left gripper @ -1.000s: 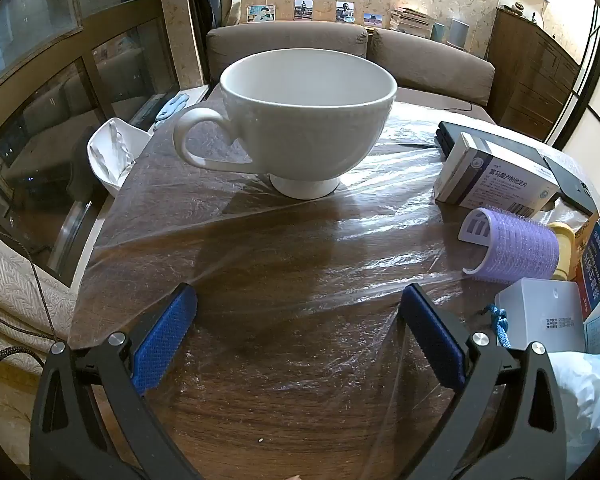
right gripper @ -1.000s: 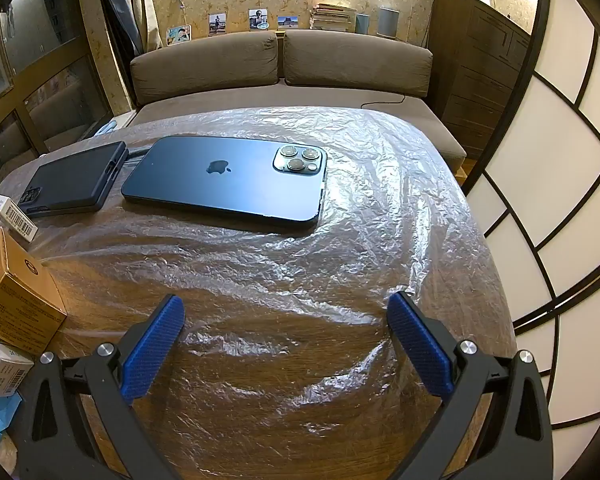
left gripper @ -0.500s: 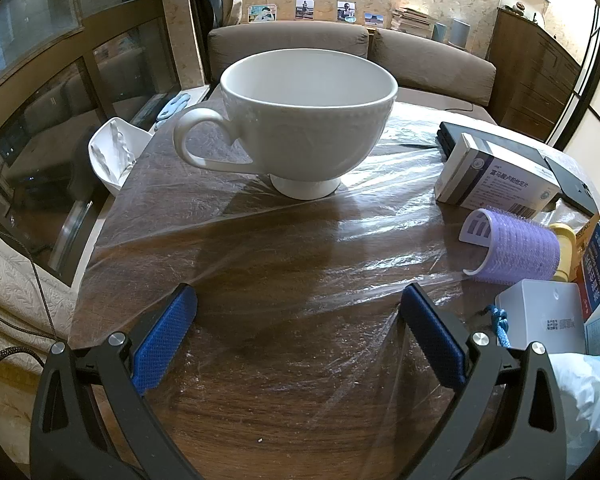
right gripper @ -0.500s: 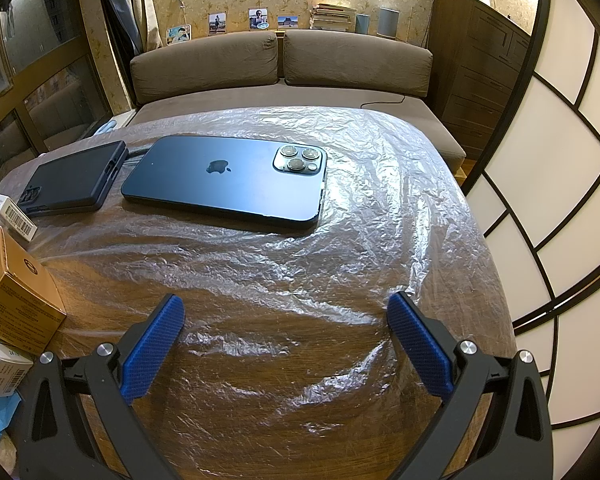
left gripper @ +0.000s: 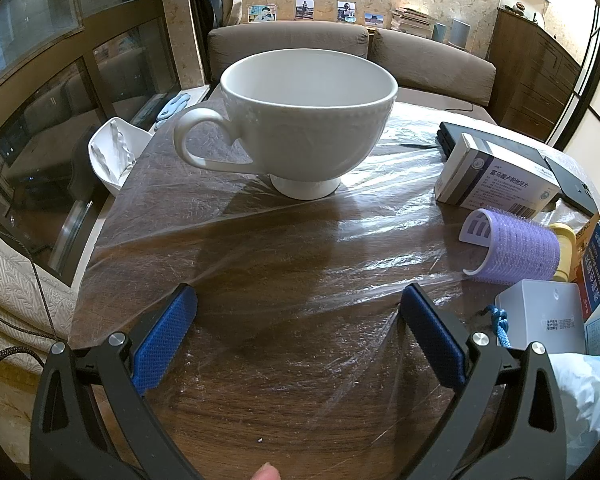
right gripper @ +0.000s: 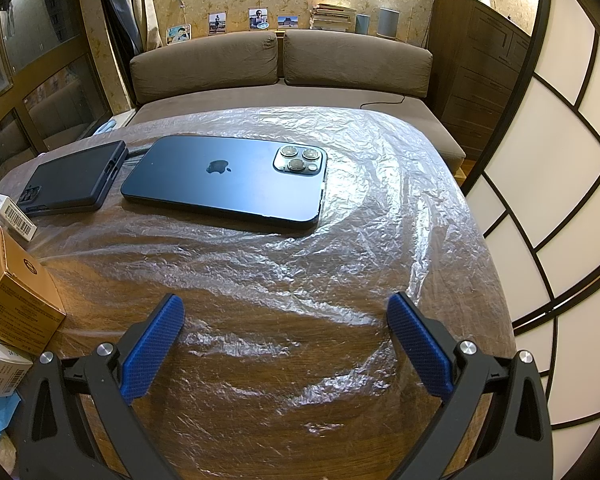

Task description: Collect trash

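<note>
Both tongs are spread and hold nothing. The likeliest trash — the medicine box (left gripper: 496, 178), purple hair roller (left gripper: 514, 246) and small white box (left gripper: 540, 316) — lies to the right of our left gripper (left gripper: 296, 312), nearer it than our right gripper (right gripper: 286, 322).
</note>
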`<action>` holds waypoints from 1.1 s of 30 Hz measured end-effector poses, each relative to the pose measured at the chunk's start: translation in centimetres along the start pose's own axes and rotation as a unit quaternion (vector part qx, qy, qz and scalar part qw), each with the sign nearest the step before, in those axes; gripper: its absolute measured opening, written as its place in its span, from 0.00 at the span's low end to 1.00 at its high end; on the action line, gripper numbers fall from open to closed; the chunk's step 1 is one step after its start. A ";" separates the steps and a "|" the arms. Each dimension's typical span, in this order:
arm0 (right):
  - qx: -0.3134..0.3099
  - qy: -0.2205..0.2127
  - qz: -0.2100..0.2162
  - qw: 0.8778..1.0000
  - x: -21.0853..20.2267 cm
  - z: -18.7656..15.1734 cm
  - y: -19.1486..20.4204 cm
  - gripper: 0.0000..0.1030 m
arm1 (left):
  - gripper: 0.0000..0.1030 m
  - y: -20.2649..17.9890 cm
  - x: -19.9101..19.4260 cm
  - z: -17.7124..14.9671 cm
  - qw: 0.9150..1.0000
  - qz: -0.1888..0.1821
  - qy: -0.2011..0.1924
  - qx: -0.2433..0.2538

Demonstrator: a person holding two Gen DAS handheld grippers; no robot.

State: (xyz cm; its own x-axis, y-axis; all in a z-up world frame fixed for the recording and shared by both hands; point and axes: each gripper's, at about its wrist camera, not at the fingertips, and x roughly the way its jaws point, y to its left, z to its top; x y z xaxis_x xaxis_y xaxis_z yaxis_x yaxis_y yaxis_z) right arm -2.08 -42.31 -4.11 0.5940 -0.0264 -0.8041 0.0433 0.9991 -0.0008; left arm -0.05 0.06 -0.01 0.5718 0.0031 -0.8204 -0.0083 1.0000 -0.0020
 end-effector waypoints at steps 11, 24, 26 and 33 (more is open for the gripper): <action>0.019 -0.019 0.029 0.999 -3.3 -1.6 0.5 0.96 | 0.99 1.1 -1.1 -0.5 1.000 -0.008 0.010 -0.002; -0.105 -0.112 0.133 0.979 -18.5 -11.8 8.4 0.96 | 0.99 0.6 -12.2 -7.1 0.992 -0.109 -0.059 0.028; -0.122 -0.100 0.140 0.977 -18.6 -13.5 10.0 0.96 | 0.99 -1.0 -13.0 -8.4 0.990 -0.121 -0.055 0.052; -0.122 -0.077 0.160 0.977 -17.4 -16.5 13.3 0.96 | 0.99 -5.6 -13.3 -11.3 0.976 -0.174 -0.036 0.126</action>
State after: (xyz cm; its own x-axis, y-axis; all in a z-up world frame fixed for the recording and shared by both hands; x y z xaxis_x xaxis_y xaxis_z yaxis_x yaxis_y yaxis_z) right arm -25.10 -27.96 0.00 0.6608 0.3019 -0.6871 -0.3452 0.9352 0.0789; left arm -16.89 -5.70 4.46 0.5612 -0.3453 -0.7523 0.3927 0.9111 -0.1252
